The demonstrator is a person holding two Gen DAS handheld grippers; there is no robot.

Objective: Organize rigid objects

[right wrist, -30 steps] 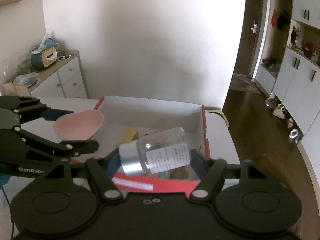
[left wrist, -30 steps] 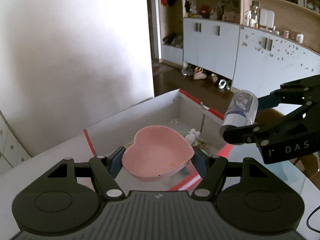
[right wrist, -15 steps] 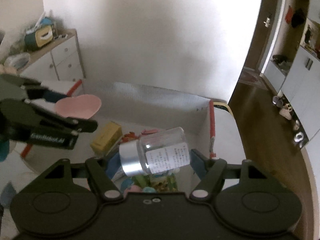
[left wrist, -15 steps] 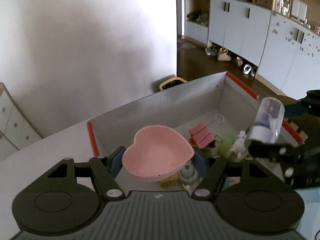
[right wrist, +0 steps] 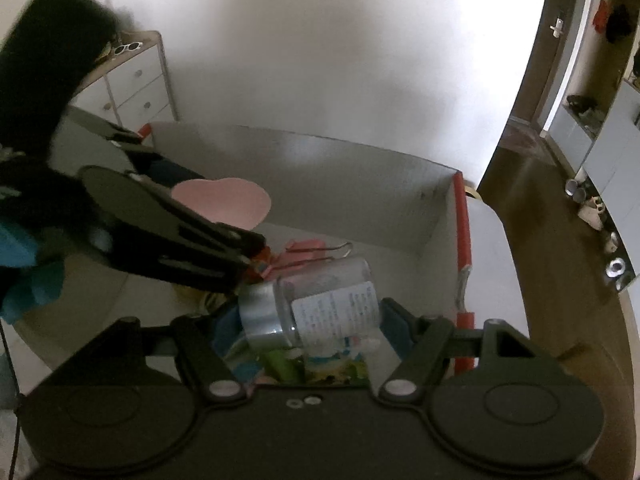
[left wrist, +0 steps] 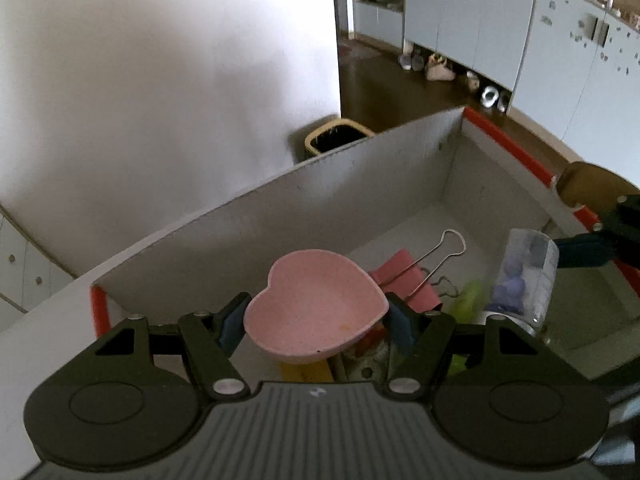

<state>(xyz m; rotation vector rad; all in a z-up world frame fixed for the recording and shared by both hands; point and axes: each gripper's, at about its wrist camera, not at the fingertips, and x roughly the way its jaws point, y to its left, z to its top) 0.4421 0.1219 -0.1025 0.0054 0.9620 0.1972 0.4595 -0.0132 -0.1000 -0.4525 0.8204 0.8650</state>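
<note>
Left wrist view: now carried in over the grey cardboard box with red-taped rim (left wrist: 360,184), lower than a second ago, so release looks close. Left gripper (left wrist: 316,316) clamped on a shallow pink heart-shaped dish (left wrist: 316,308), matte, speckled, hanging above a pink binder clip (left wrist: 404,280).

Right wrist view: likewise brought down inside the box. Right gripper (right wrist: 312,320) clamped on a clear glass jar with silver lid (right wrist: 316,308), lying sideways, white label up, above colourful clutter.

Left gripper (left wrist: 316,318) angled downward, jaws clamped on a dish, right gripper (right wrist: 316,316) angled downward beside it, jaws clamped on a jar
</note>
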